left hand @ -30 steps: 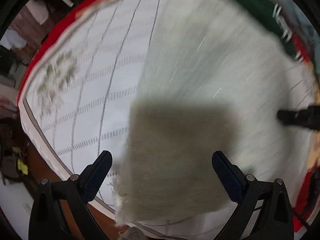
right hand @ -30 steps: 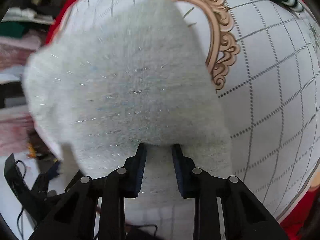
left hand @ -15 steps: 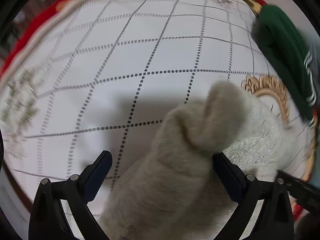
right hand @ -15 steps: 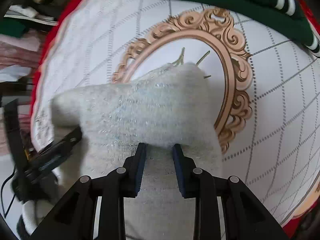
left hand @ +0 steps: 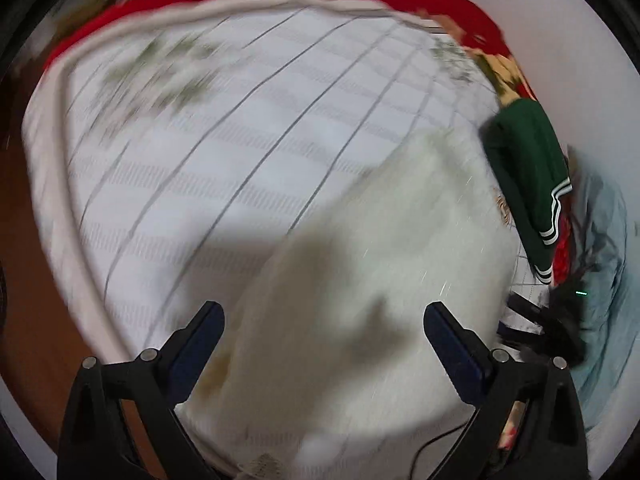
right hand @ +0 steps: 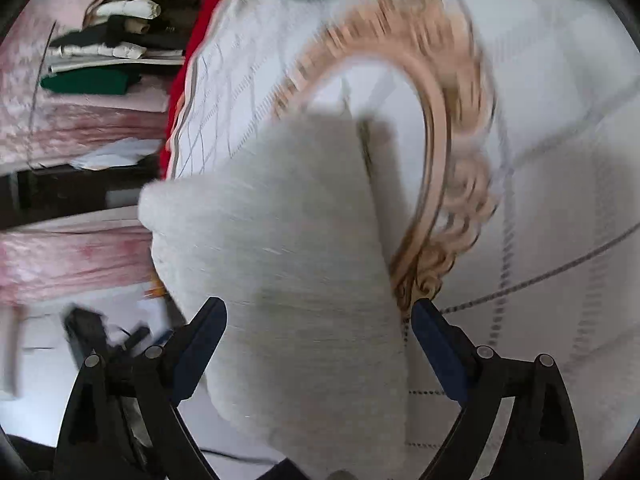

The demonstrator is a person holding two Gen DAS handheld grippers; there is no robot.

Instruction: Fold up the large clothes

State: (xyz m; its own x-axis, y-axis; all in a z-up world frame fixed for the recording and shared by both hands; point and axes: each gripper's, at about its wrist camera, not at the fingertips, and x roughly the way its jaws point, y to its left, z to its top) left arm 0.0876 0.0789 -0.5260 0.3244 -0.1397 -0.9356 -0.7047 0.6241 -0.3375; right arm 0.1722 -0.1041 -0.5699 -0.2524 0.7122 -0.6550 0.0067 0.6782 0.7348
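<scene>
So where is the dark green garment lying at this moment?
In the left wrist view the dark green garment lies at the right edge of the checked cloth, just beyond the fluffy white garment.

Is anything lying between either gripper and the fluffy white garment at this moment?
Nothing visible does. The white garment lies directly ahead of the left gripper and the right gripper, both with jaws spread. The green garment sits off to the side.
</scene>
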